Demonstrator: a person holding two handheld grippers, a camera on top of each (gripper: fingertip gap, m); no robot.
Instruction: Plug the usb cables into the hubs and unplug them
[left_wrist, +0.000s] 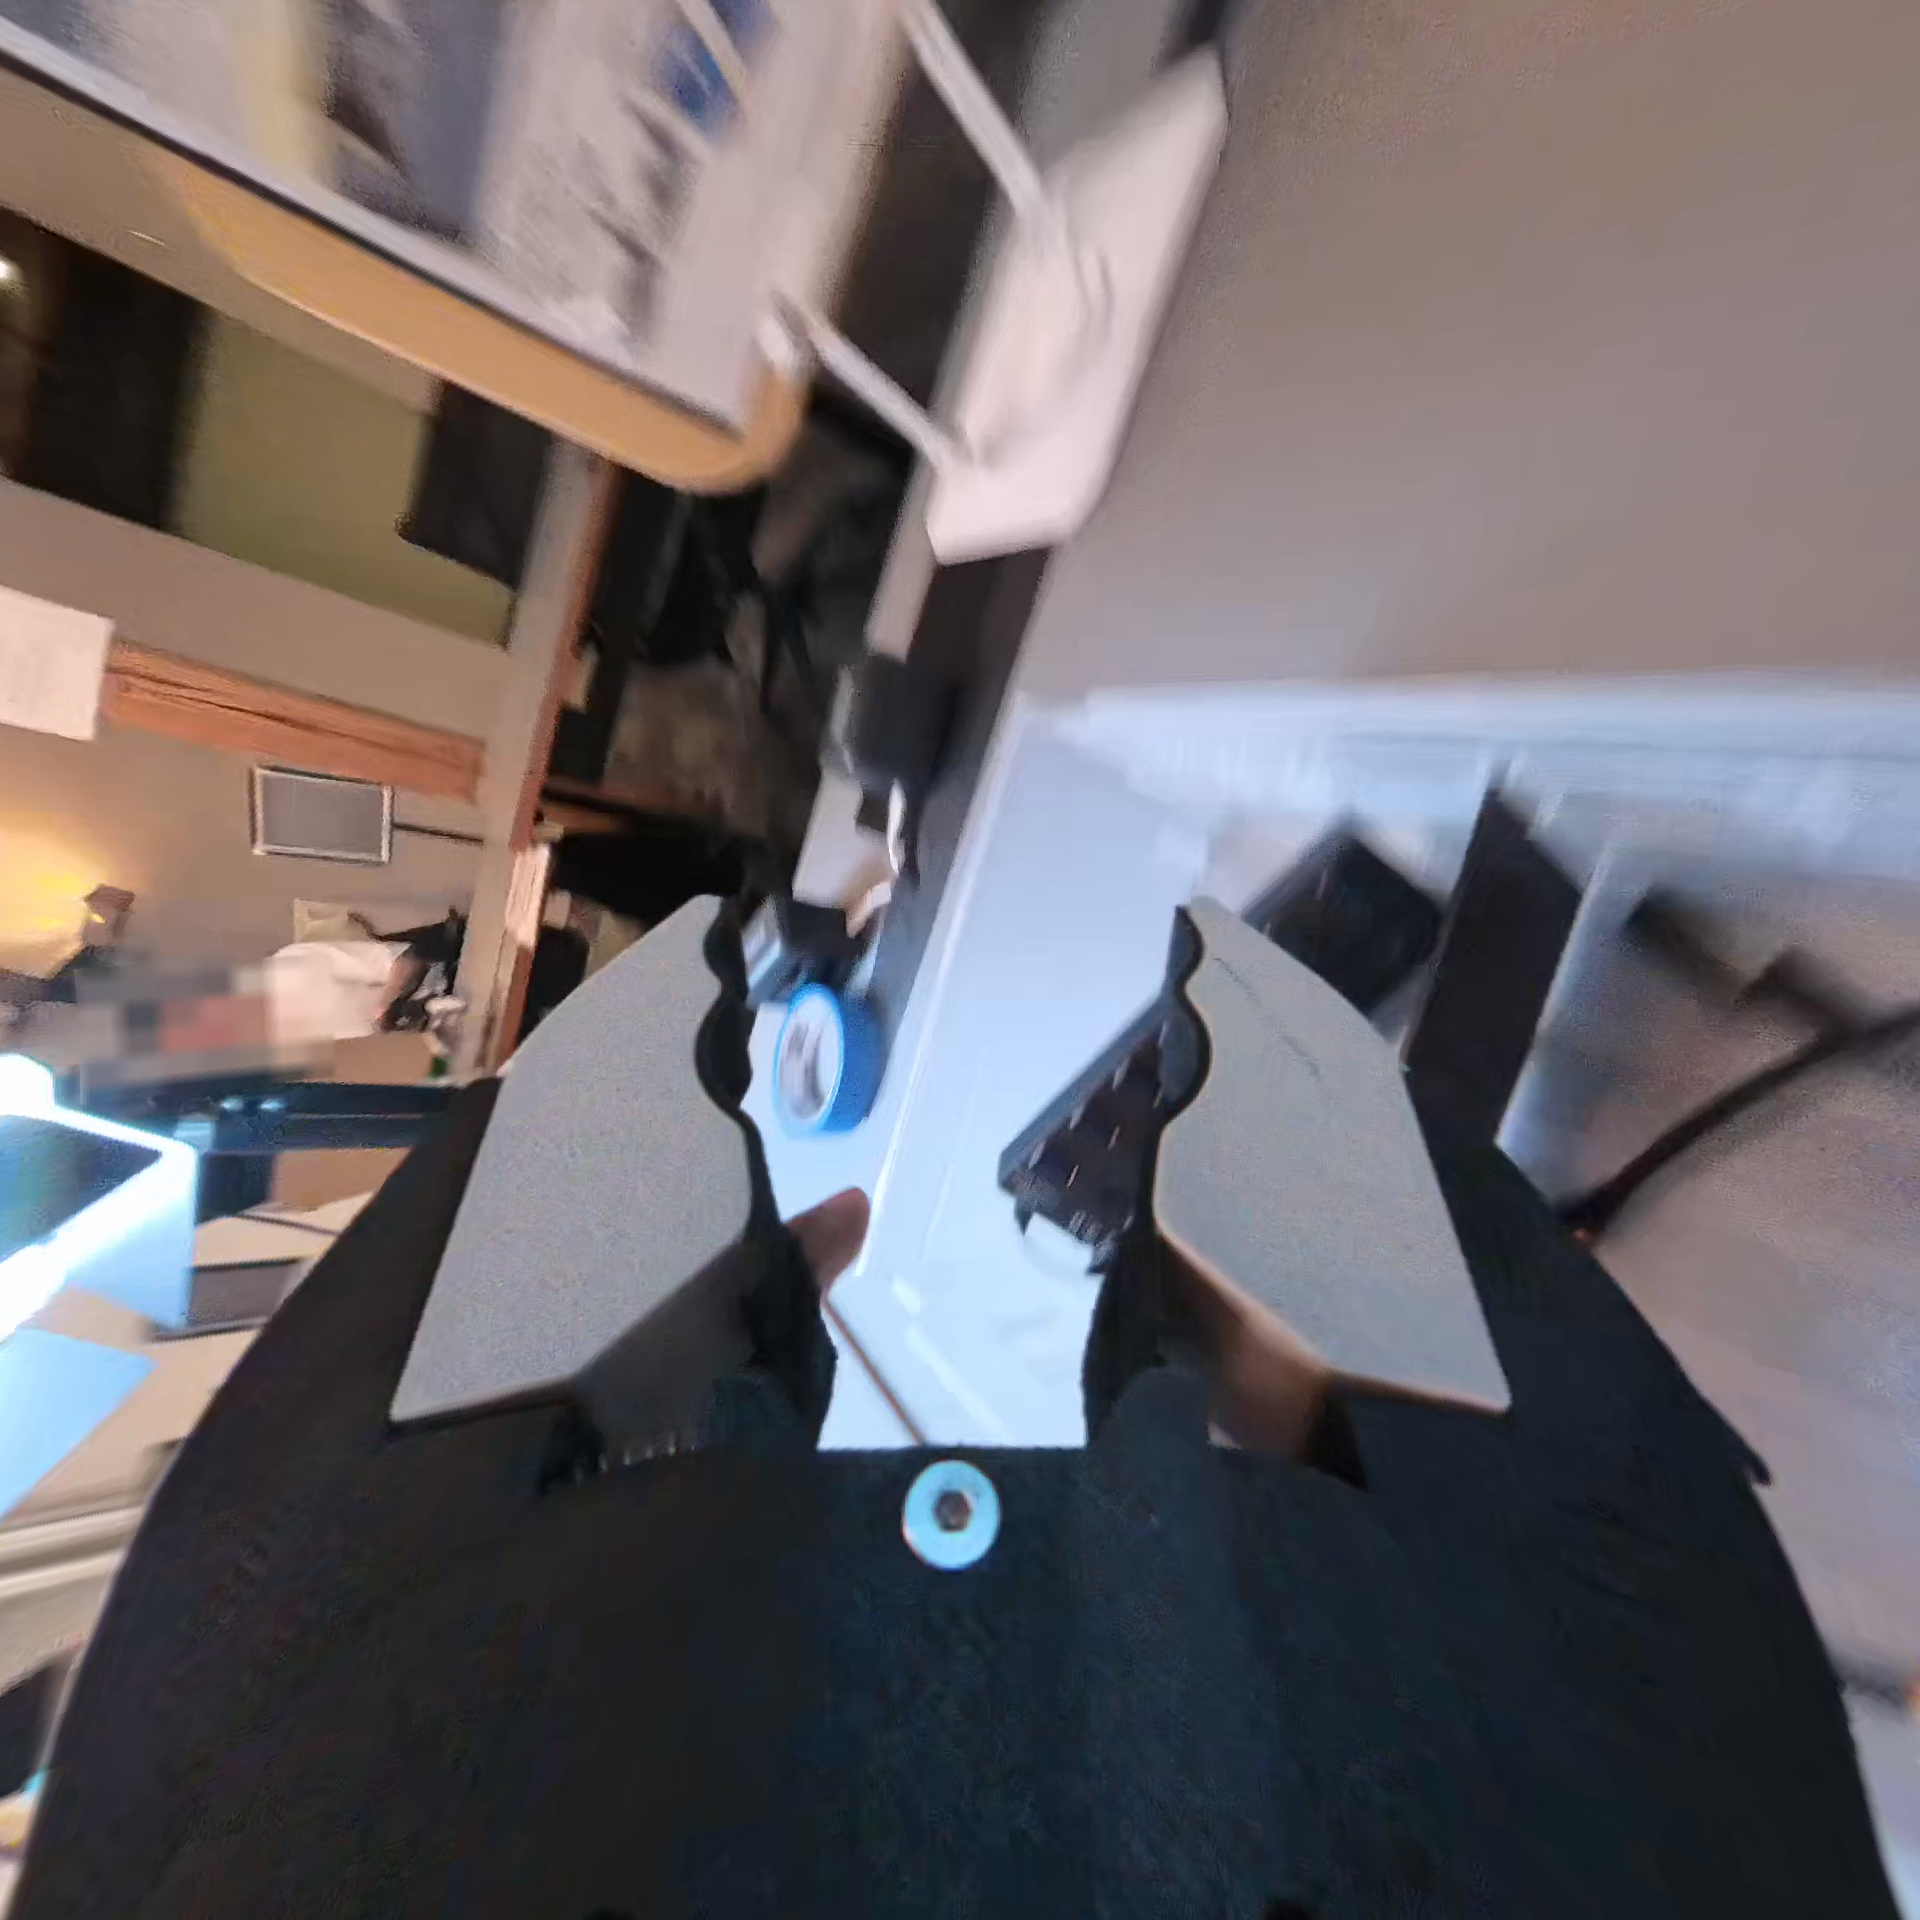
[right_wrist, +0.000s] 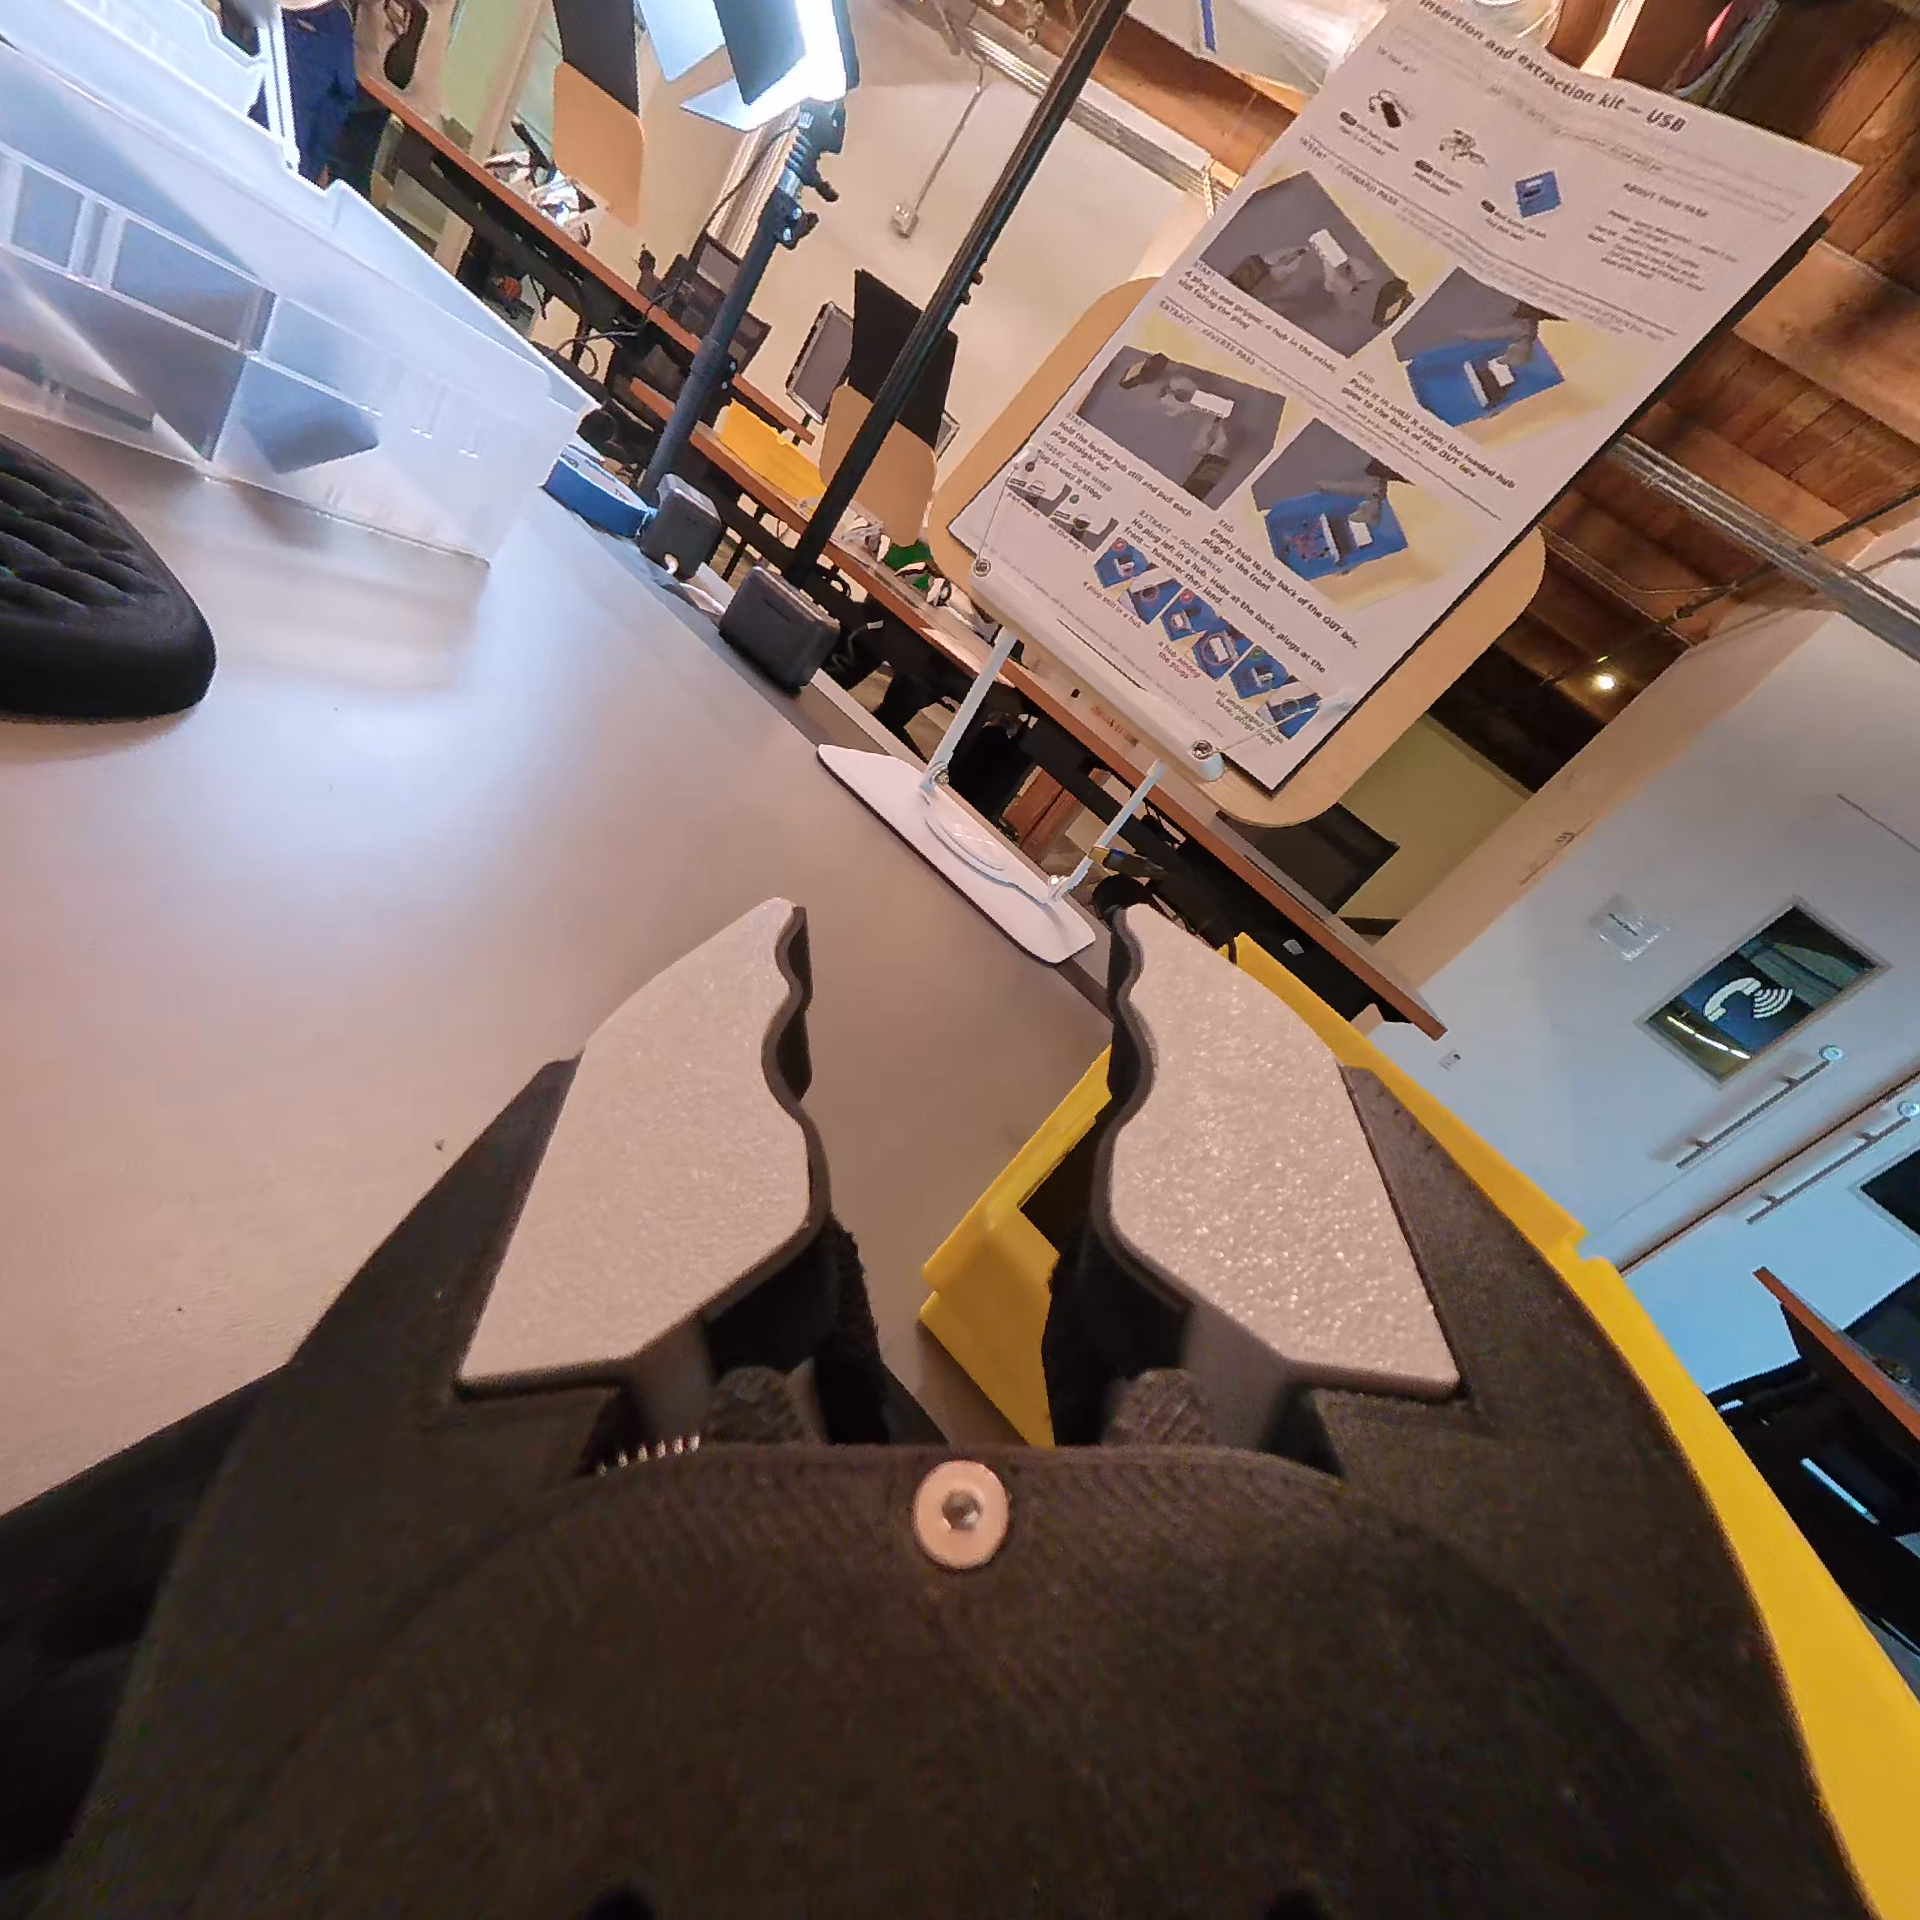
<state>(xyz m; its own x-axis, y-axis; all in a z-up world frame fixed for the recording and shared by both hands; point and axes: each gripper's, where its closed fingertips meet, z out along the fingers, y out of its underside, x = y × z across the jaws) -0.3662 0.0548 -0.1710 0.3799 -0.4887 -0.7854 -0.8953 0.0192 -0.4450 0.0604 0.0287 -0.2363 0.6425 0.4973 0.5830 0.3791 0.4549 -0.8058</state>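
Blurred by motion, the left wrist view shows the left gripper with its jaws wide apart and nothing between them; a blue tape roll sits in the gap, and a black hub lies right of centre beside its right finger. In the right wrist view, the right gripper is open and empty over the grey table; a yellow bin sits lower right, an instruction sheet upper right.

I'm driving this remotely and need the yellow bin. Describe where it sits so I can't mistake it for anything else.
Start at the grey table in the right wrist view and follow its edge to the white stand base of the instruction poster. The yellow bin sits just this side of that base, directly under the right tool. It is the only yellow, opaque container; the other bins are clear plastic.
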